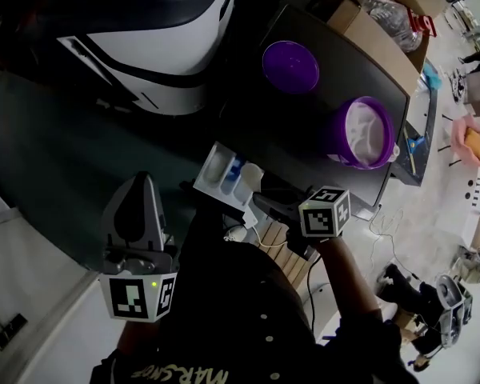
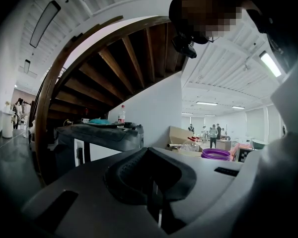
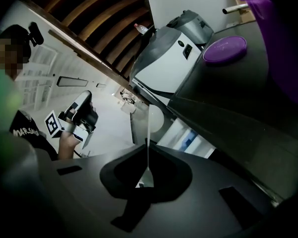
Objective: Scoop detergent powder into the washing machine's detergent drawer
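Presently the right tool point(image 3: 148, 171) is clenched on the scoop point(image 3: 156, 118) held over the open detergent drawer point(image 1: 216, 170), the left tool point(image 2: 156, 195) closed empty, so tipping in powder is judged outstanding.

left gripper point(image 2: 155, 192), fingers together, right gripper point(image 3: 147, 162), fingers pinching scoop point(image 3: 156, 119)

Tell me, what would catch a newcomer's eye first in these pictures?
First, the bright purple tub of white powder, open on the dark washing machine top at the head view's right, with its purple lid lying apart to its upper left. Next, the white detergent drawer pulled out near the middle, where the right gripper holds a white scoop by its thin handle.
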Demonstrator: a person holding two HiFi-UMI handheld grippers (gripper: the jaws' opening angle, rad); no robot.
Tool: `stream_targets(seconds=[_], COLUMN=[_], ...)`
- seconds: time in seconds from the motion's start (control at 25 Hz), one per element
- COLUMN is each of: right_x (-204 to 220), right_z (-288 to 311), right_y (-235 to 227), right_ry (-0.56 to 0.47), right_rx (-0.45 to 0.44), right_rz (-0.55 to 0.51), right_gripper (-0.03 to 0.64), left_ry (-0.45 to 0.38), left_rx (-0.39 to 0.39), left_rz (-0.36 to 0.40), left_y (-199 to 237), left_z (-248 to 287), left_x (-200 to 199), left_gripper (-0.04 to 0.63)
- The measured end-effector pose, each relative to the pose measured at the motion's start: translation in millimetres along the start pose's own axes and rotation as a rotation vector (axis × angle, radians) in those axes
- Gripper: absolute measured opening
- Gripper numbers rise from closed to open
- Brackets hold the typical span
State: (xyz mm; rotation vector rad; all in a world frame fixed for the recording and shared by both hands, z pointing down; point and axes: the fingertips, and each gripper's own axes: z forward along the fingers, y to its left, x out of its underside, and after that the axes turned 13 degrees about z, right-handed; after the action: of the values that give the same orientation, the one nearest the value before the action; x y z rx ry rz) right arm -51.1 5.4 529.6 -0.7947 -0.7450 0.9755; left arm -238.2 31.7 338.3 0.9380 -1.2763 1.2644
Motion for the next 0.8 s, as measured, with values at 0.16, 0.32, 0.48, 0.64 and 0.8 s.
stream_targets(seconds=[0.16, 0.32, 0.48, 0.64, 0.8], right_x=[20, 38, 51, 60, 67], right_z=[11, 16, 22, 29, 32], right_y=[-30, -60, -77, -88, -97], right_ry=[0.049, 0.088, 0.112, 0.125, 0.146], right_rx=[0.050, 0.128, 0.193, 0.251, 0.344], right_rz=[0.020, 0.021, -0.006, -0.093, -0.216], right_gripper=[0.032, 0.032, 0.032, 0.032, 0.032], left_ry=[0.025, 0.033, 0.036, 0.052, 0.065], left_rx=[0.010, 0.031, 0.054, 0.077, 0.093], left_rz=[-0.024, -0.039, -0.041, -0.041, -0.040], left_y=[-5, -13, -22, -29, -36], left_z=[-1, 5, 10, 12, 14], left_x=[15, 25, 28, 34, 38], left_gripper=[0.014, 0.014, 0.014, 0.014, 0.014])
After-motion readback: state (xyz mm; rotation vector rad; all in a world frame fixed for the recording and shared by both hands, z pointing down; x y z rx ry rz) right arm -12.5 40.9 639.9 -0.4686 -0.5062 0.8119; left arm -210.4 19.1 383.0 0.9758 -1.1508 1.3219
